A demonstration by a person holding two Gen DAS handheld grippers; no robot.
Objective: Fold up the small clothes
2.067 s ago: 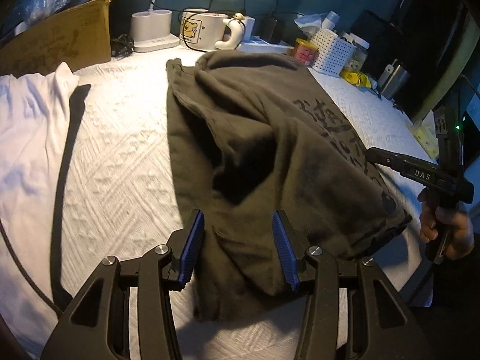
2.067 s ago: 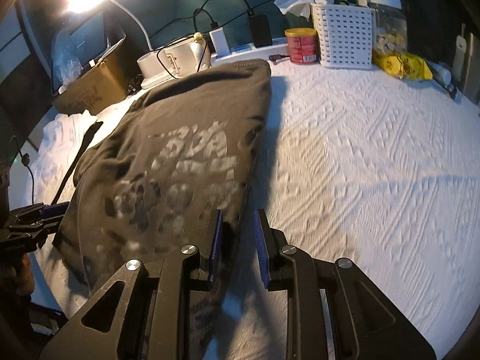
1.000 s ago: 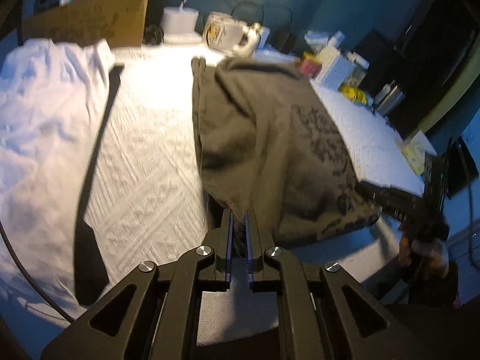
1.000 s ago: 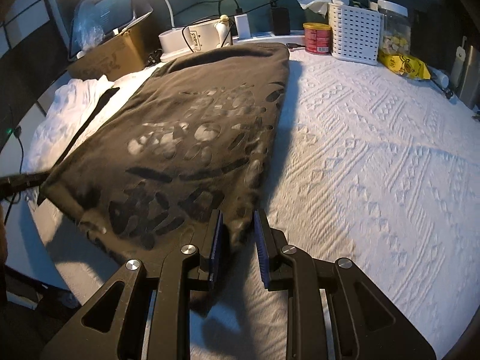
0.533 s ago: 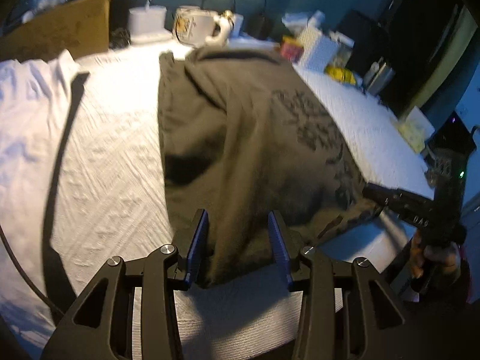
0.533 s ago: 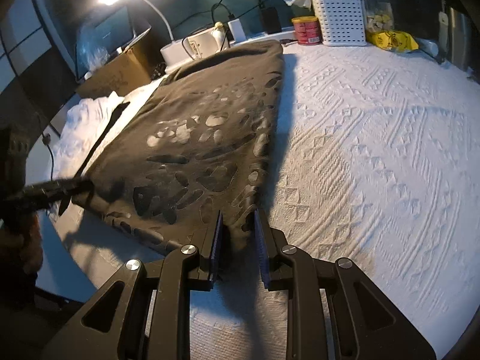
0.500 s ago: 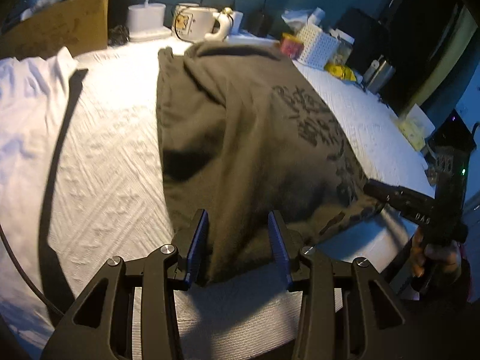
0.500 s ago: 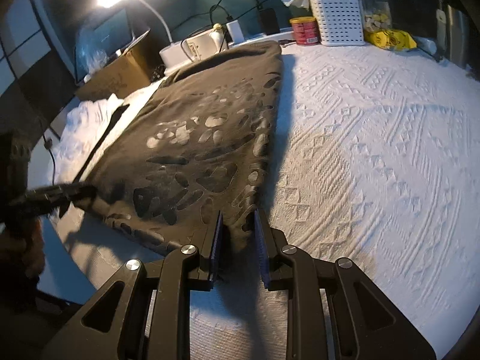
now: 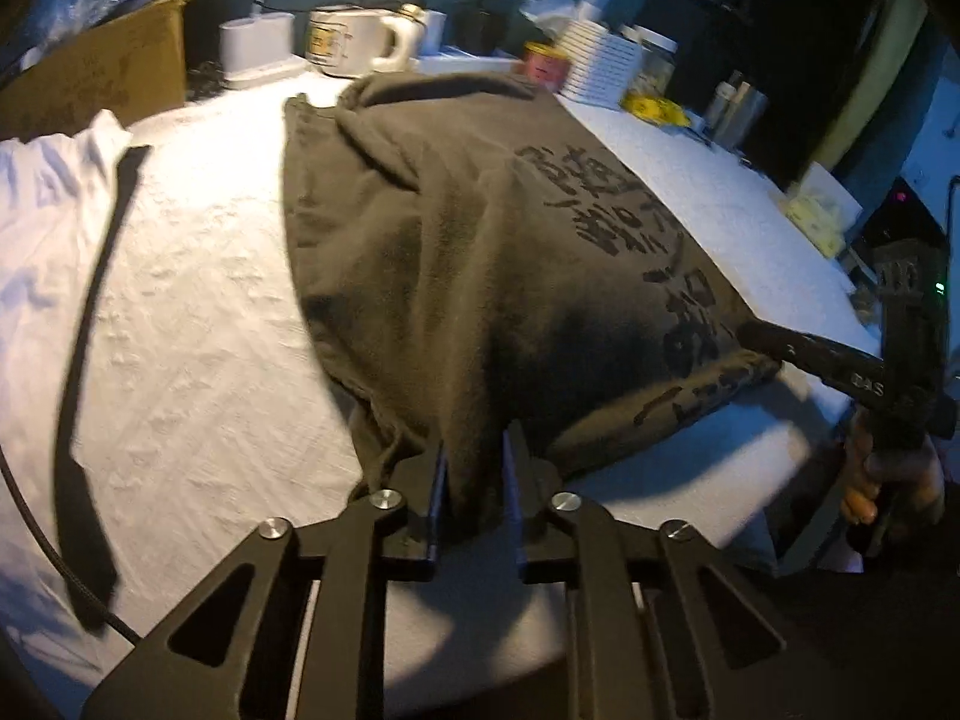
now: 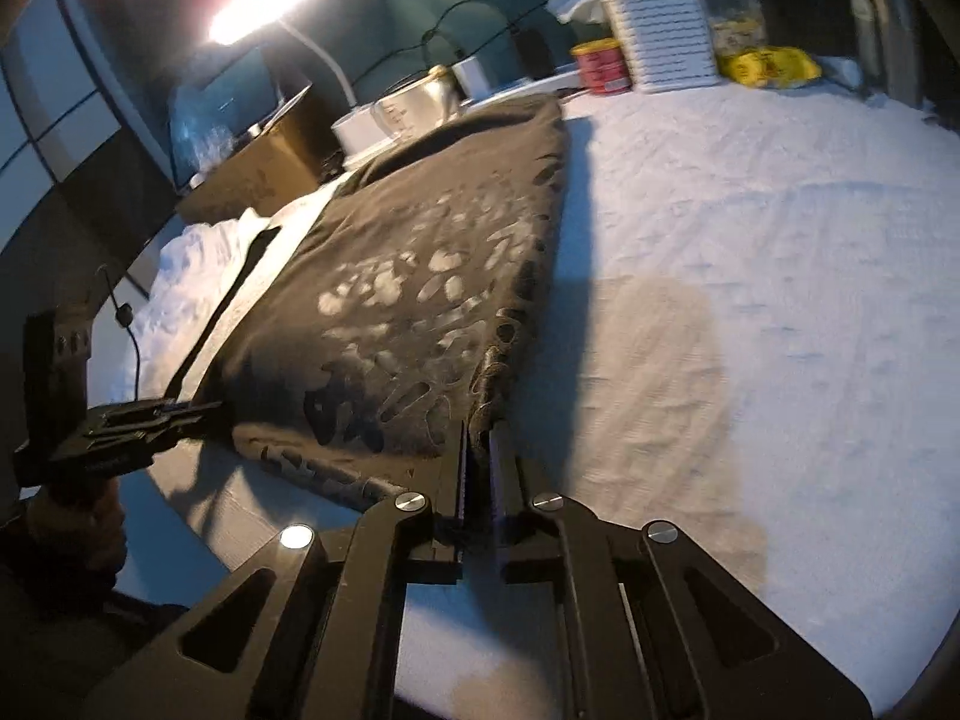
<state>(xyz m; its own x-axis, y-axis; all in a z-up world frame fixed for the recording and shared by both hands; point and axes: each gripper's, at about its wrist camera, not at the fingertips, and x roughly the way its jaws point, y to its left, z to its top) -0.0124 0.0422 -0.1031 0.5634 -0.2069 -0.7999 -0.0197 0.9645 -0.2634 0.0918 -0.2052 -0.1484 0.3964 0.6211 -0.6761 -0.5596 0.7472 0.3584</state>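
While both grippers hold the near hem, I judge the main risk is uneven lifting: the shirt [image 9: 480,228] spreads over much of the bench [image 10: 750,240], its far end near the clutter at the back edge, so one side could drag and bunch. The left gripper [image 9: 474,468] has its jaws partly closed with a fold of hem pinched between them at the near edge. The right gripper [image 10: 477,450] has jaws almost together on the shirt's near right corner; a thin bite there could slip.
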